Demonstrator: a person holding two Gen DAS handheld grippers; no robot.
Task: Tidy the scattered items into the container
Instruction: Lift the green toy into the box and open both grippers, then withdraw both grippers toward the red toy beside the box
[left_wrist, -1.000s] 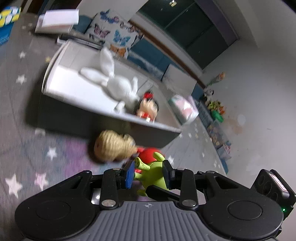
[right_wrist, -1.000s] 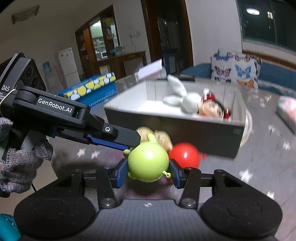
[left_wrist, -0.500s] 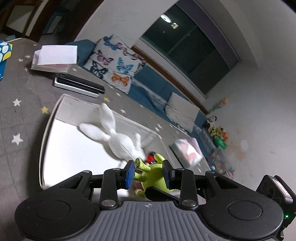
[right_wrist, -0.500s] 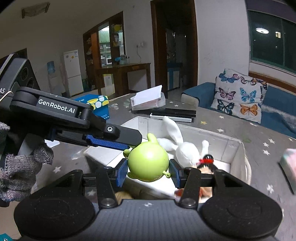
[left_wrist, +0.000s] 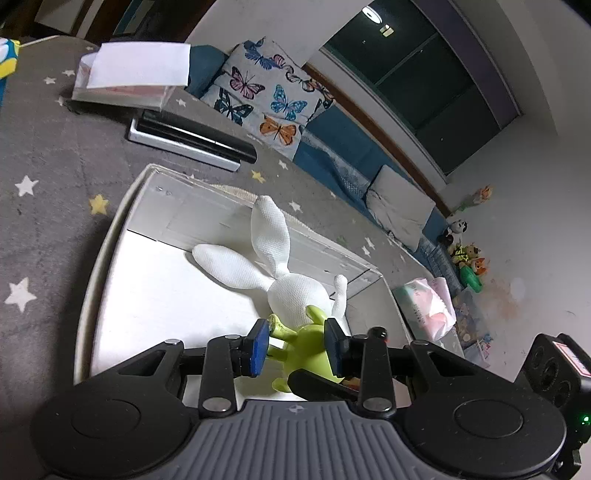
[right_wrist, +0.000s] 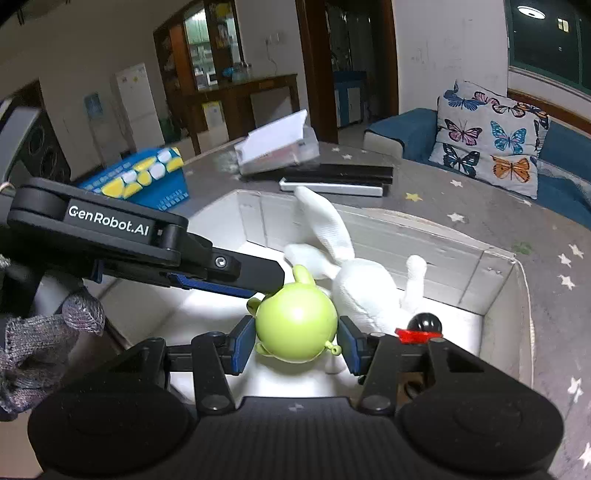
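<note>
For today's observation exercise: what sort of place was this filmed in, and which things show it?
Most likely a home living room: a butterfly-print cushion on a blue sofa, a white fridge beyond, and a grey star-patterned rug under the white toy box.

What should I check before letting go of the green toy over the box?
1. Green toy clamped by both the right gripper and the left gripper: ok.
2. Toy above the white box opening: ok.
3. Bare box floor at the left of the white rabbit: ok.
4. Toy beside the rabbit; whether they touch: cannot tell.
5. Height above the floor: cannot tell.
</note>
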